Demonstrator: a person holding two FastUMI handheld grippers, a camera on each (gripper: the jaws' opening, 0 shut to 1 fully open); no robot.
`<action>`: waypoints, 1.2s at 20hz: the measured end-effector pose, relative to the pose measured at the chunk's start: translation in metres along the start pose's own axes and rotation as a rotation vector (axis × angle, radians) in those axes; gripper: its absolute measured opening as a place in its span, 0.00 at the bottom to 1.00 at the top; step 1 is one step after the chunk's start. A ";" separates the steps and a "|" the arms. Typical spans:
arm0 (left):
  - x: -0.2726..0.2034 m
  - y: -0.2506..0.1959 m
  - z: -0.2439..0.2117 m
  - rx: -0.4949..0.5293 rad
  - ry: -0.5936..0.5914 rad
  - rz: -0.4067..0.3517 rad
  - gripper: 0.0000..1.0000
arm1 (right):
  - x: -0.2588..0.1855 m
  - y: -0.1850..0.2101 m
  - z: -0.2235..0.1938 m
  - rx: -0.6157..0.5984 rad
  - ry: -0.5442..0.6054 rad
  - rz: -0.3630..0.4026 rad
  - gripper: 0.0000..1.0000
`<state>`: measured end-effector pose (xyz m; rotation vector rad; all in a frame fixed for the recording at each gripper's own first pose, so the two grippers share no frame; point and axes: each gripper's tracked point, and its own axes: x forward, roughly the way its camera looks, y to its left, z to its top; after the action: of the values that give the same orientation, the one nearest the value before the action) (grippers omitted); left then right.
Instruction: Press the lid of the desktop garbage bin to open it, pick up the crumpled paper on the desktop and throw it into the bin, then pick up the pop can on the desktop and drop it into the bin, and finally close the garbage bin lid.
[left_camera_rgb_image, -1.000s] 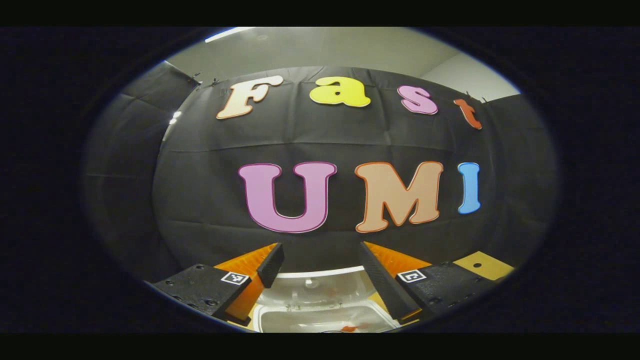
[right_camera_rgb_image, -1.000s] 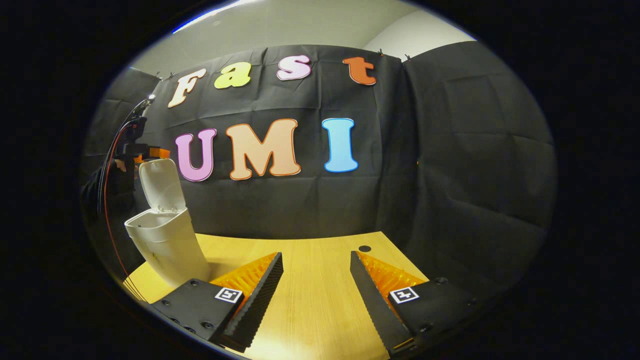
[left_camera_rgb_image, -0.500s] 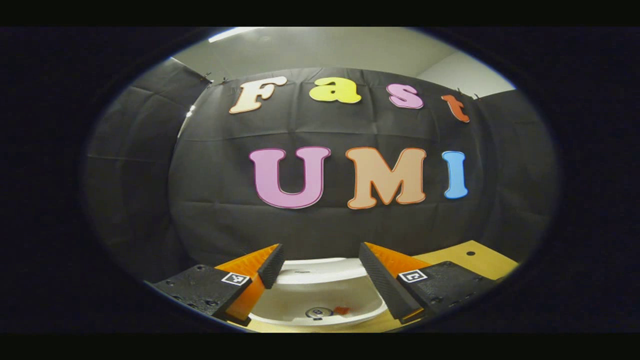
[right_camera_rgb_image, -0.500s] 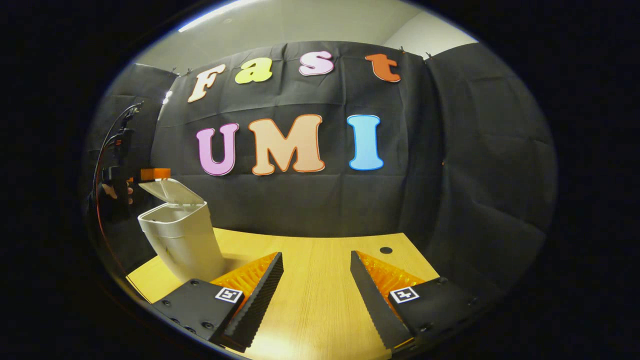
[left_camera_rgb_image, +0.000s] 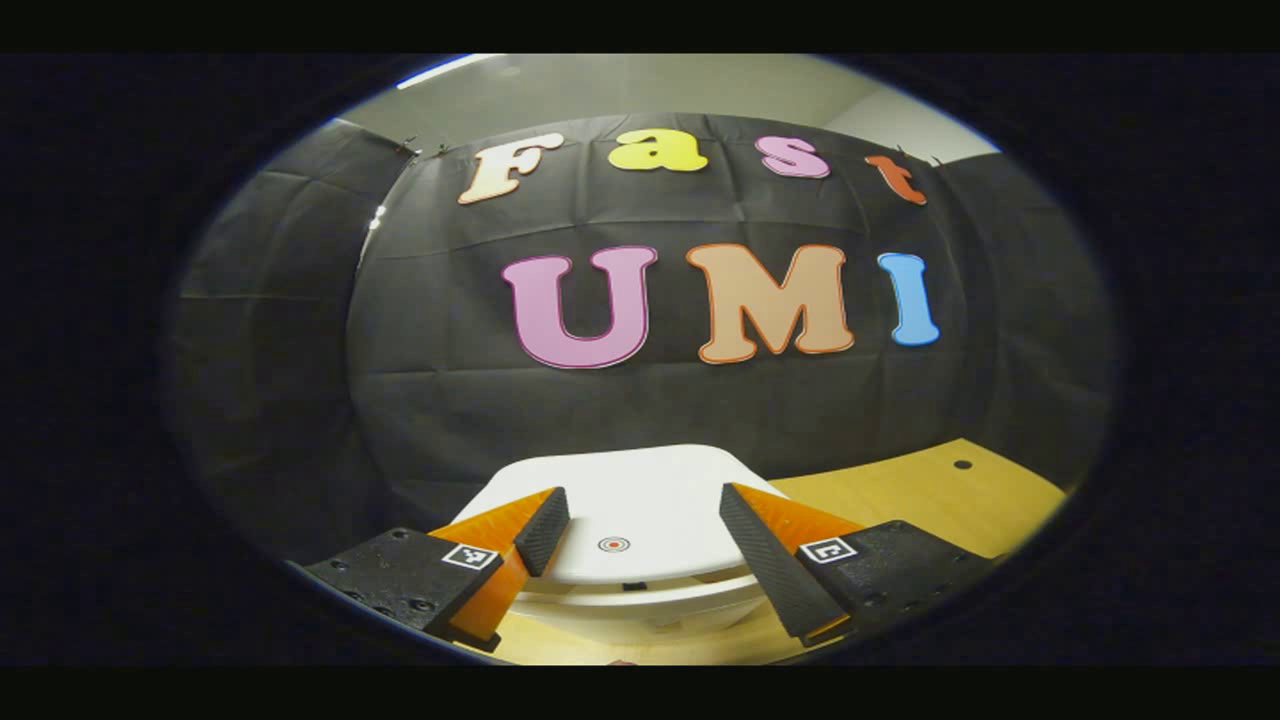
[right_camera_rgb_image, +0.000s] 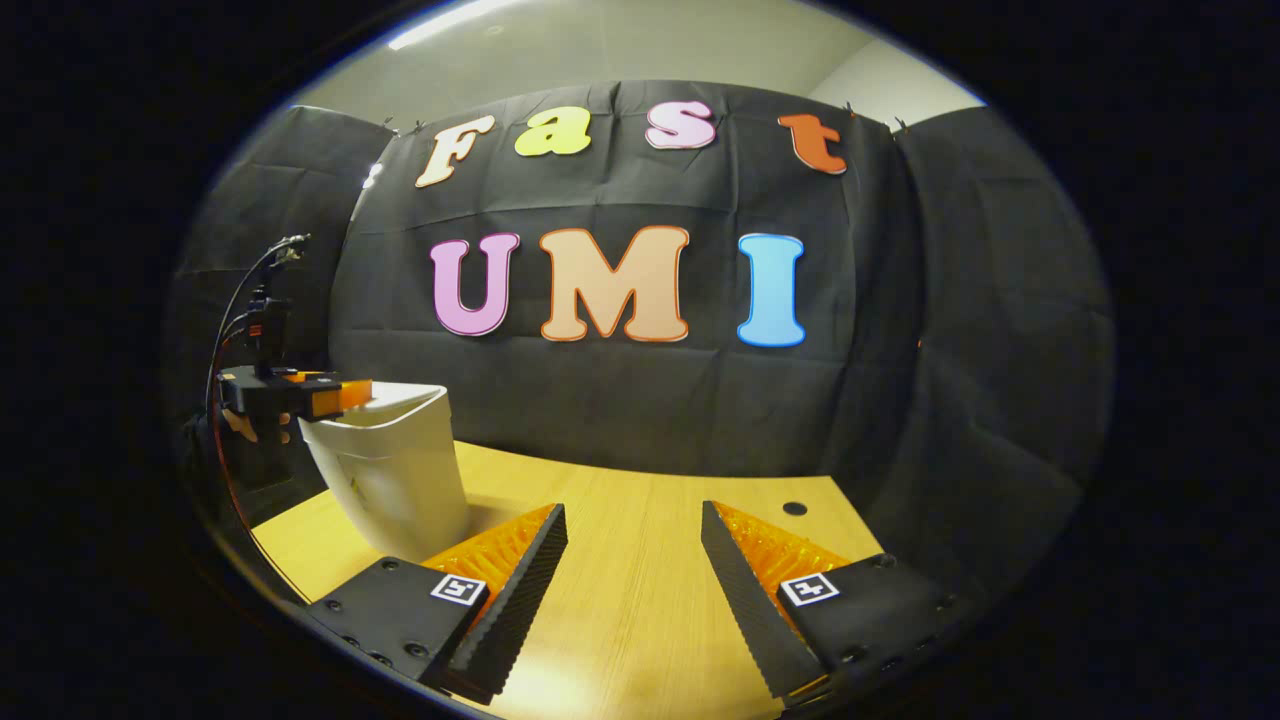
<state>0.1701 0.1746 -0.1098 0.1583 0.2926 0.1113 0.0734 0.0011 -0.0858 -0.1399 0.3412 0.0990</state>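
We see the wooden table (right_camera_rgb_image: 640, 560) running under both views, bare between the right gripper's (right_camera_rgb_image: 633, 560) spread fingers; that gripper hangs above the tabletop with its jaws wide apart and nothing between them, much as it did a second ago.

The white garbage bin (right_camera_rgb_image: 395, 480) stands at the table's left end in the right gripper view and sits just ahead of the left gripper (left_camera_rgb_image: 633, 540) in the left gripper view. Its lid (left_camera_rgb_image: 640, 500) is what has changed: a second ago it stood upright with the bin's mouth open, half a second ago it was tilted halfway down, and now it lies flat over the bin, though we cannot tell whether it has latched.

The left gripper has come down with the lid. Seen from the right gripper view it reaches over the lid's near edge (right_camera_rgb_image: 300, 393), held by a hand (right_camera_rgb_image: 262, 425). Its fingers stand apart, gripping nothing. On the lid, between those fingers, we see a small round red mark (left_camera_rgb_image: 613, 544).
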 end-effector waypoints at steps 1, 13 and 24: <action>0.000 0.000 -0.004 0.009 0.005 0.005 0.93 | 0.001 0.001 0.003 -0.005 -0.006 0.000 0.91; -0.002 -0.009 -0.007 -0.118 -0.025 -0.039 0.94 | 0.000 0.029 -0.015 0.096 0.041 0.077 0.94; -0.106 -0.123 0.084 -0.118 -0.275 -0.112 0.93 | -0.060 -0.070 0.054 0.160 -0.216 0.016 0.94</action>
<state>0.1048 0.0283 -0.0217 0.0388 0.0201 -0.0053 0.0436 -0.0637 -0.0066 0.0319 0.1342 0.1009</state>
